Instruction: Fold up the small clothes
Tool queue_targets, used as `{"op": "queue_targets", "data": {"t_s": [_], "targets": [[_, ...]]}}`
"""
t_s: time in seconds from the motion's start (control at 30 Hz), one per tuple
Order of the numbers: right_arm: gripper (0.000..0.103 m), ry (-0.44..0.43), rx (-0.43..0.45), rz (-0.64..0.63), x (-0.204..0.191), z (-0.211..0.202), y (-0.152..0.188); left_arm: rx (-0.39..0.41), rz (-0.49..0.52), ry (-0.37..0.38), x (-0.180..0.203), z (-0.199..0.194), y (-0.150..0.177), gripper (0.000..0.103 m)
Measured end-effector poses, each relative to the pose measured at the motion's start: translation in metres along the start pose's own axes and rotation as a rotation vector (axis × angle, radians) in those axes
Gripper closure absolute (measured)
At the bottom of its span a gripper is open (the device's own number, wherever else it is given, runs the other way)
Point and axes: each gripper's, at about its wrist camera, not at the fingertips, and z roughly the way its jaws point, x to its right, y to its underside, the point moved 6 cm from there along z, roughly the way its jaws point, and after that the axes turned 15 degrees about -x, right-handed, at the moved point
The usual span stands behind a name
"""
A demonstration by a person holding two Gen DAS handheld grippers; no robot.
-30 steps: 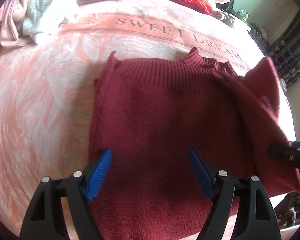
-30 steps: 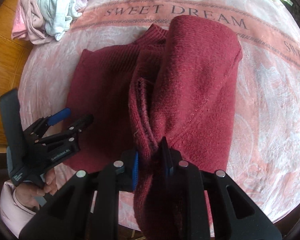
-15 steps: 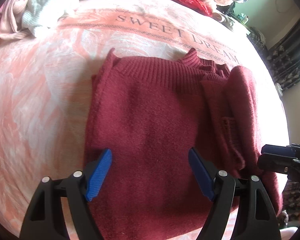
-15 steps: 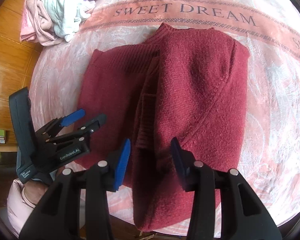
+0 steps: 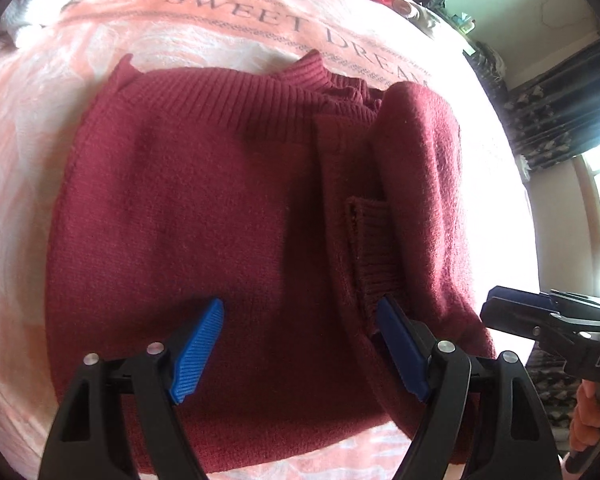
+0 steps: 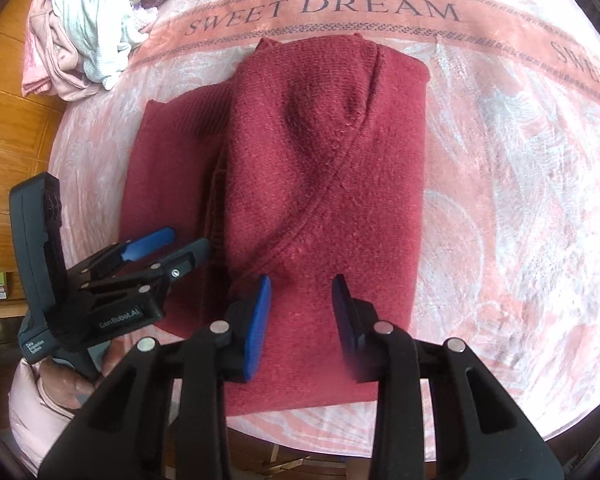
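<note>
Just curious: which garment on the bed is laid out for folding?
The maroon sweater, spread flat under both grippers; the pale clothes sit crumpled in the far corner.

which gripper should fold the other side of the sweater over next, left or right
Probably left. The left gripper is open over the maroon sweater, on its unfolded left part. The right gripper, also open, sits over the flap already folded.

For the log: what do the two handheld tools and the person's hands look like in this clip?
Both are black plastic clamp-style tools with ribbed blue pads and silver rivets at the pivots. The left tool carries white "GenRobot.AI" lettering and a small white label on its body, held by a bare hand with a pale pink sleeve. The right tool shows partial white lettering "DAS" in the left view. No cables show.
</note>
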Motion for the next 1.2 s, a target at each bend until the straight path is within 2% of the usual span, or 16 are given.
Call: {"op": "queue_targets", "data": {"t_s": [0.07, 0.2, 0.3, 0.4, 0.43, 0.53, 0.63, 0.87, 0.93, 1.0, 1.1, 1.13, 1.2], "targets": [[0.072, 0.013, -0.001, -0.011, 0.005, 0.004, 0.003, 0.018, -0.005, -0.034, 0.002, -0.004, -0.002, 0.023], [0.073, 0.025, -0.072, -0.080, -0.003, 0.035, 0.008, 0.048, -0.011, -0.091, 0.007, -0.012, -0.004, 0.023], [0.072, 0.088, -0.077, -0.134, -0.012, 0.050, 0.007, 0.035, -0.023, -0.215, 0.002, -0.013, -0.008, 0.023], [0.072, 0.076, -0.072, -0.138, -0.012, 0.046, 0.006, 0.030, -0.046, -0.286, -0.007, -0.011, -0.008, 0.022], [0.072, 0.058, -0.066, -0.134, -0.010, 0.042, 0.007, 0.025, -0.052, -0.277, -0.009, -0.010, -0.008, 0.022], [0.070, -0.003, -0.048, -0.105, 0.000, 0.029, 0.006, 0.033, -0.082, -0.155, -0.015, -0.011, -0.005, 0.022], [0.068, -0.035, -0.039, -0.075, 0.011, 0.021, 0.007, 0.050, -0.118, -0.075, -0.014, -0.008, -0.004, 0.017], [0.068, -0.036, -0.042, -0.081, 0.019, 0.018, 0.001, 0.073, -0.044, 0.014, 0.017, -0.005, -0.009, 0.017], [0.068, -0.039, -0.041, -0.080, 0.020, 0.017, 0.001, 0.074, -0.011, 0.006, 0.029, -0.005, -0.011, 0.014], [0.068, -0.042, -0.040, -0.077, 0.017, 0.020, 0.003, 0.063, 0.011, -0.002, 0.041, 0.002, -0.013, 0.013], [0.068, -0.040, -0.035, -0.074, 0.019, 0.021, 0.006, 0.016, 0.026, 0.036, 0.050, 0.016, -0.018, 0.013], [0.068, -0.039, -0.034, -0.073, 0.021, 0.020, 0.006, 0.001, 0.032, 0.072, 0.053, 0.022, -0.019, 0.014], [0.067, -0.038, -0.030, -0.070, 0.028, 0.018, 0.009, -0.009, 0.037, 0.084, 0.055, 0.028, -0.022, 0.015]]}}
